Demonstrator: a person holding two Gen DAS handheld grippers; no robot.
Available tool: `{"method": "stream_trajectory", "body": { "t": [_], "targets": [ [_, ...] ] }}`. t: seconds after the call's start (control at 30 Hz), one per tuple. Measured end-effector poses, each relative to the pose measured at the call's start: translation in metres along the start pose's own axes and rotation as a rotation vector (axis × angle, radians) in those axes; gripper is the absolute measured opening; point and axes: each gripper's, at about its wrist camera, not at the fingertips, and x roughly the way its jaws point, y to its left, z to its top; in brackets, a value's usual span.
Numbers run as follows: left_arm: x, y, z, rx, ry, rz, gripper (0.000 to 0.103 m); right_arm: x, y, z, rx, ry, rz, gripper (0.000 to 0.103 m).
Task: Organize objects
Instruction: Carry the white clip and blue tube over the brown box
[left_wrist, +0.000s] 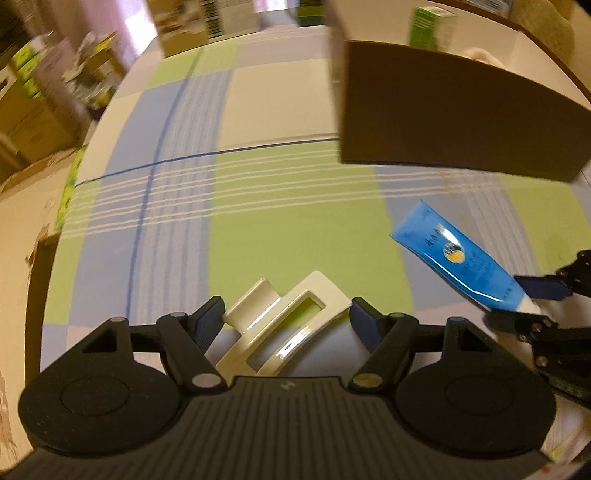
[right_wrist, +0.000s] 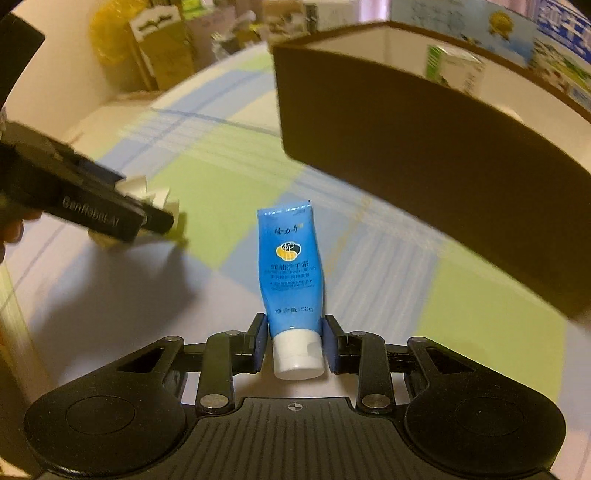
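Over the checked tablecloth (left_wrist: 295, 229), the left gripper (left_wrist: 288, 317) squeezes a white hair clip (left_wrist: 280, 325); the right gripper (right_wrist: 295, 343) pinches a blue hand cream tube (right_wrist: 291, 266) near the brown box (right_wrist: 424, 155).

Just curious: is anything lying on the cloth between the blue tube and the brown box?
Nothing: in the right wrist view, only bare checked tablecloth separates the blue hand cream tube from the brown box.

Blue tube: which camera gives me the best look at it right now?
The right wrist view. There the blue tube sits centred, label sharp, its white cap between the right hand-held gripper's fingers. The left wrist view shows the tube only off to the right edge, slanted and slightly blurred, cap end partly hidden by that gripper.
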Motion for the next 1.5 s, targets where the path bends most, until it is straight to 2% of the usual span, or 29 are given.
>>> {"method": "stream_trajectory", "body": {
  "t": [0.1,0.2,0.47,0.77,1.5],
  "targets": [
    [-0.001,-0.012,-0.001,0.038,-0.009,-0.019,0.071,-0.012,-0.005,-0.019,0.024,0.03,-0.042,0.029],
    [-0.003,-0.021,0.0,0.058,-0.017,-0.042,0.071,-0.019,-0.008,-0.029,0.036,0.005,-0.054,0.029],
    [0.003,-0.028,0.003,0.081,-0.019,-0.017,0.071,-0.01,-0.01,-0.02,0.065,-0.086,-0.016,0.038],
    [0.004,-0.036,0.004,0.113,-0.024,-0.001,0.071,-0.007,-0.001,-0.02,-0.023,-0.105,-0.035,0.036],
    [0.0,-0.041,0.006,0.116,-0.038,-0.003,0.071,-0.021,-0.006,-0.024,0.015,-0.122,-0.035,0.034]
  ]
}}
